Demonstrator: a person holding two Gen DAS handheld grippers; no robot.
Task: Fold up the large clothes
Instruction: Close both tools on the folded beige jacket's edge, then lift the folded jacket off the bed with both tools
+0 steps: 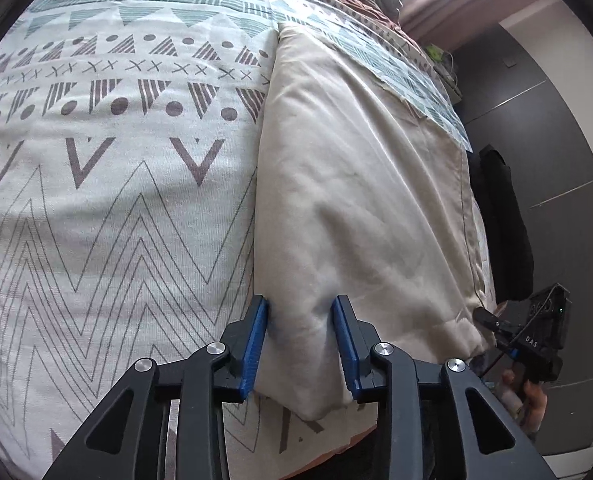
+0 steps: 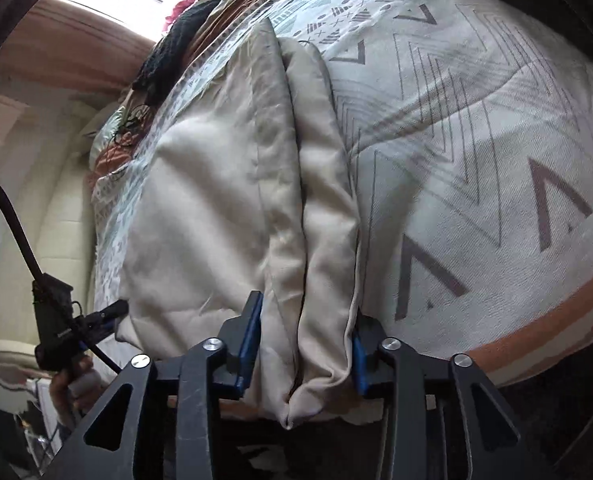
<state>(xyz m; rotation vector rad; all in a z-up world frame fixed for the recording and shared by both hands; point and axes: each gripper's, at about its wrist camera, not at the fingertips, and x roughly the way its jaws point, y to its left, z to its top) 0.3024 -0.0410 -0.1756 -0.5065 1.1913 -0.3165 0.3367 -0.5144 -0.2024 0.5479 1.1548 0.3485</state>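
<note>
A large beige garment point(image 1: 356, 184) lies folded lengthwise on a patterned bed cover point(image 1: 108, 200). My left gripper point(image 1: 301, 332) has its blue pads on both sides of the garment's near left corner, closed on the thick fold. In the right wrist view the same beige garment point(image 2: 224, 200) shows stacked folded layers. My right gripper point(image 2: 306, 332) is closed on the near right corner of those layers. The right gripper body also shows in the left wrist view point(image 1: 536, 332), and the left gripper body shows in the right wrist view point(image 2: 80, 320).
The patterned bed cover point(image 2: 476, 160) spreads wide beside the garment. A wooden headboard point(image 1: 468, 4) and rumpled bedding lie at the far end. Dark clothing point(image 1: 504, 216) hangs by grey wardrobe doors point(image 1: 556, 152). A black knitted item point(image 2: 172, 48) lies near the pillows.
</note>
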